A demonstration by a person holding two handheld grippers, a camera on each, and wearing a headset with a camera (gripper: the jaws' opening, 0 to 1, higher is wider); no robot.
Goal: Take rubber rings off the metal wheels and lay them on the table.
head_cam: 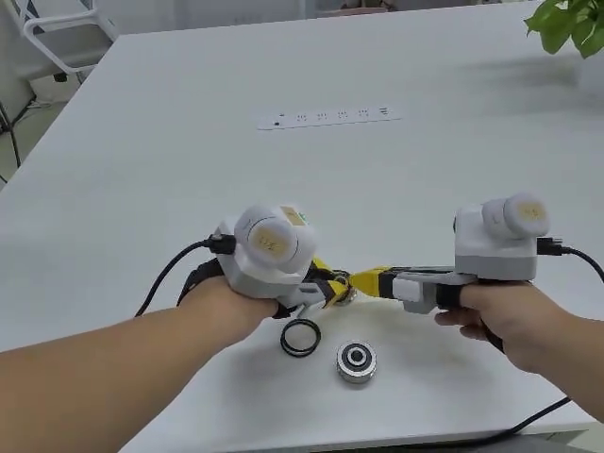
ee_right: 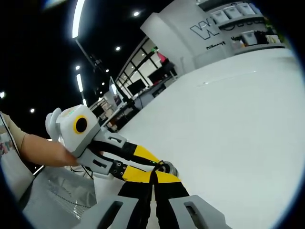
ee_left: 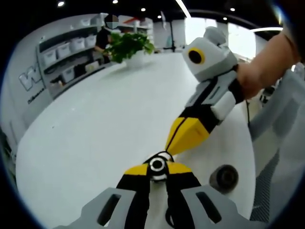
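Head view: white table (head_cam: 189, 170), power strip (head_cam: 330, 117), plant (head_cam: 569, 24).

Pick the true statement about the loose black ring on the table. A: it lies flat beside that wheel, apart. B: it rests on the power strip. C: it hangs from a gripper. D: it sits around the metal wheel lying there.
A: the black ring lies flat on the table left of the metal wheel, with a gap between them.
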